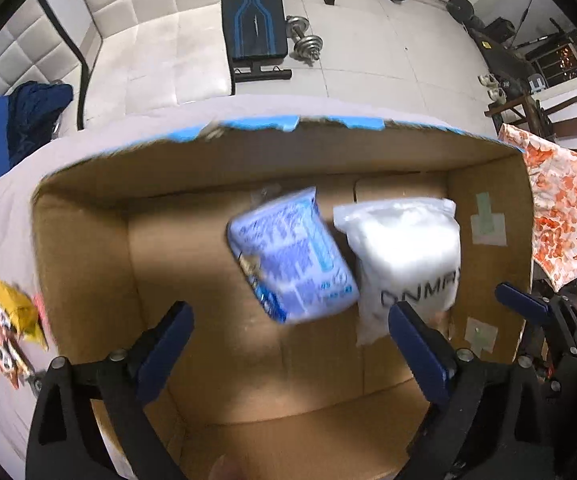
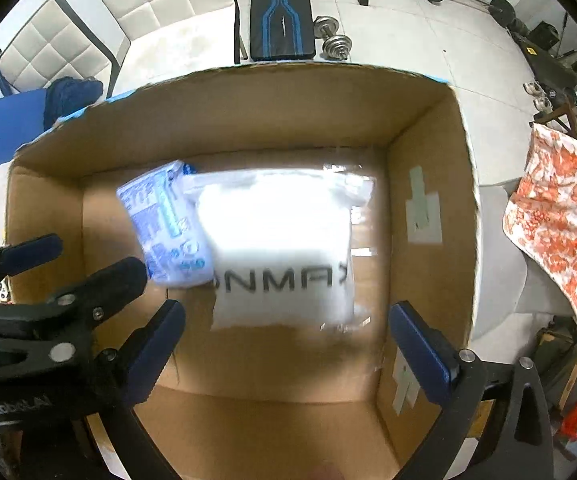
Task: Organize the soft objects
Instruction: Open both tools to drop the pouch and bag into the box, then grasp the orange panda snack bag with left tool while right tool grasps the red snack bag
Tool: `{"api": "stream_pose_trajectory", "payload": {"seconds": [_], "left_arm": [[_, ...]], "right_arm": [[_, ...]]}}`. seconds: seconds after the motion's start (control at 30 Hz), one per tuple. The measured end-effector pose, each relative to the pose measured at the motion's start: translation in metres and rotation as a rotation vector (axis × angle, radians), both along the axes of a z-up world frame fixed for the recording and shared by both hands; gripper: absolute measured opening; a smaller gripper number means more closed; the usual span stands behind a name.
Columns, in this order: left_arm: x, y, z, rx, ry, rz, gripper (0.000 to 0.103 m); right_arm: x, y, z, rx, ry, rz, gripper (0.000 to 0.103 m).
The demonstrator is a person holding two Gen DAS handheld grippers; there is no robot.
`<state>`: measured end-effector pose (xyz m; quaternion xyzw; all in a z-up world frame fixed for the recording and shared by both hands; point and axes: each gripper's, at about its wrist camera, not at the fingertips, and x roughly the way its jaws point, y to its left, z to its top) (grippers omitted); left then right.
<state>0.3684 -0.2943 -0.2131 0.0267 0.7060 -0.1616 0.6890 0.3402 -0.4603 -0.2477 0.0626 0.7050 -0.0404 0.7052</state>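
Note:
An open cardboard box [image 1: 84, 264] fills both views from above. Inside it lie a blue printed soft pack [image 1: 292, 256] and, at its right, a white padded bag with black lettering [image 1: 404, 248]; both look blurred. My left gripper [image 1: 290, 316] hovers open over the blue pack, with nothing touching its pads. In the right wrist view my right gripper [image 2: 288, 310] stands open above the white bag [image 2: 280, 236], and the blue pack [image 2: 164, 224] lies to its left, overlapping the bag's edge. The left gripper's fingers [image 2: 128, 272] show at the left, inside the box [image 2: 428, 132].
An orange-patterned cloth [image 1: 564, 216] hangs just right of the box. Yellow and orange snack packets [image 1: 16, 312] lie on the pale tablecloth to the box's left. Beyond the table are white padded chairs [image 1: 148, 20], a weight bench [image 1: 254, 16] and dumbbells [image 1: 304, 38].

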Motion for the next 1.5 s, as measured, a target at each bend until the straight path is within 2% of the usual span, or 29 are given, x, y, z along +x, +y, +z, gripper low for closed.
{"api": "stream_pose_trajectory", "payload": {"seconds": [0.37, 0.67, 0.77, 0.9, 0.97, 1.03, 1.13, 1.23, 1.33, 1.5], "left_arm": [[-0.060, 0.034, 0.061, 0.021, -0.200, 0.043, 0.100], [-0.096, 0.057, 0.106, -0.016, -0.293, 0.086, 0.100], [-0.105, 0.079, 0.127, -0.045, -0.328, 0.106, 0.100], [-0.115, 0.126, 0.166, -0.046, -0.440, 0.162, 0.100], [-0.120, 0.157, 0.183, -0.006, -0.507, 0.189, 0.100], [-0.120, 0.184, 0.189, 0.029, -0.536, 0.206, 0.100], [-0.112, 0.233, 0.187, 0.091, -0.535, 0.249, 0.100], [-0.099, 0.278, 0.173, 0.145, -0.515, 0.307, 0.100], [-0.087, 0.317, 0.153, 0.170, -0.471, 0.364, 0.100], [-0.065, 0.361, 0.107, 0.199, -0.383, 0.414, 0.100]], "right_arm": [[-0.060, 0.017, 0.045, -0.029, -0.110, -0.015, 0.103], [-0.098, 0.032, 0.093, -0.010, -0.189, -0.043, 0.103], [-0.115, 0.040, 0.115, 0.018, -0.227, -0.072, 0.103], [-0.127, 0.072, 0.150, 0.068, -0.293, -0.072, 0.103], [-0.129, 0.094, 0.165, 0.098, -0.332, -0.056, 0.103], [-0.126, 0.125, 0.179, 0.119, -0.365, -0.015, 0.103], [-0.111, 0.175, 0.184, 0.157, -0.371, 0.048, 0.103], [-0.090, 0.222, 0.177, 0.177, -0.356, 0.097, 0.103], [-0.061, 0.269, 0.155, 0.181, -0.318, 0.146, 0.103], [-0.016, 0.332, 0.101, 0.166, -0.213, 0.211, 0.103]]}}
